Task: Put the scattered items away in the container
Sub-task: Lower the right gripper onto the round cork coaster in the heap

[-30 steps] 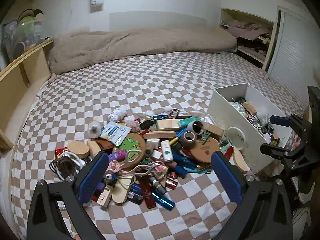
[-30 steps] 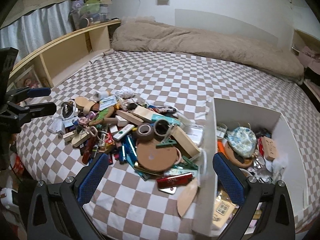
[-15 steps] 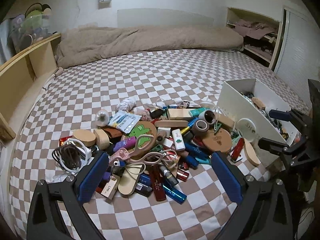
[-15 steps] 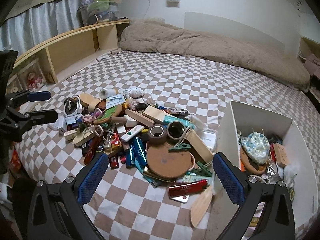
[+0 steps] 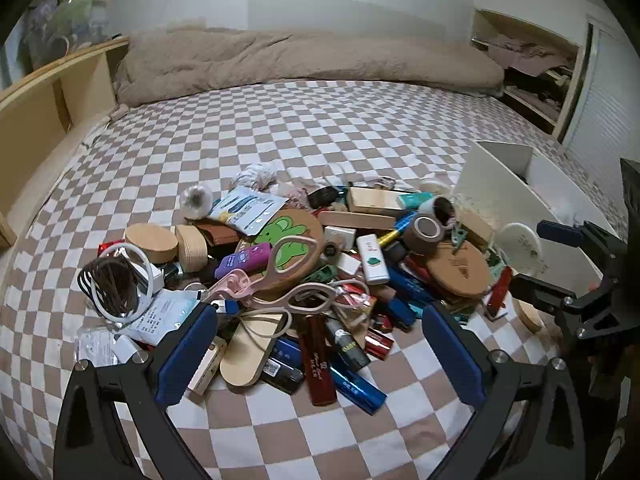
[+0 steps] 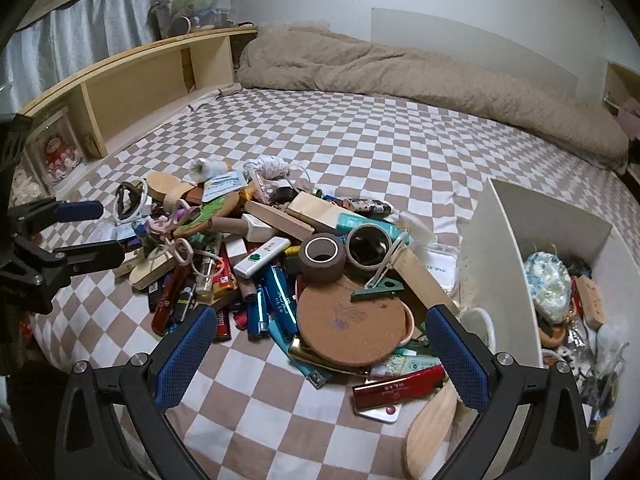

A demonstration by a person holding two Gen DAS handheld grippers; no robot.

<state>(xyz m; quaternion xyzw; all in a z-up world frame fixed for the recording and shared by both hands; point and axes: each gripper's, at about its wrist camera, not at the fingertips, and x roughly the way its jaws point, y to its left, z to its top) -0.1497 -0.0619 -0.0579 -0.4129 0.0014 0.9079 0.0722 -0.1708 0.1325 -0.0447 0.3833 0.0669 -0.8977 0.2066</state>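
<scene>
A heap of small items lies on the checkered bed: a round cork mat (image 6: 351, 327), two tape rolls (image 6: 322, 259), blue and red lighters, pink scissors (image 5: 289, 280), wooden blocks and a coiled cable (image 5: 113, 283). To the heap's right stands the white box (image 6: 496, 264), holding several things inside. My left gripper (image 5: 318, 350) is open just in front of the heap's near edge, with nothing between its blue pads. My right gripper (image 6: 318, 354) is also open and holds nothing, low over the cork mat beside the box wall. Each gripper shows at the edge of the other's view.
A beige duvet (image 5: 304, 60) lies bunched along the far end of the bed. A wooden shelf unit (image 6: 132, 80) runs along the left side. An alcove with clothes (image 5: 528, 60) and a slatted door are at the right. Bare checkered sheet (image 5: 320, 128) stretches behind the heap.
Both grippers have moved forward and lower toward the heap, which now looks larger in both views. Both stay open; nothing was picked up.
</scene>
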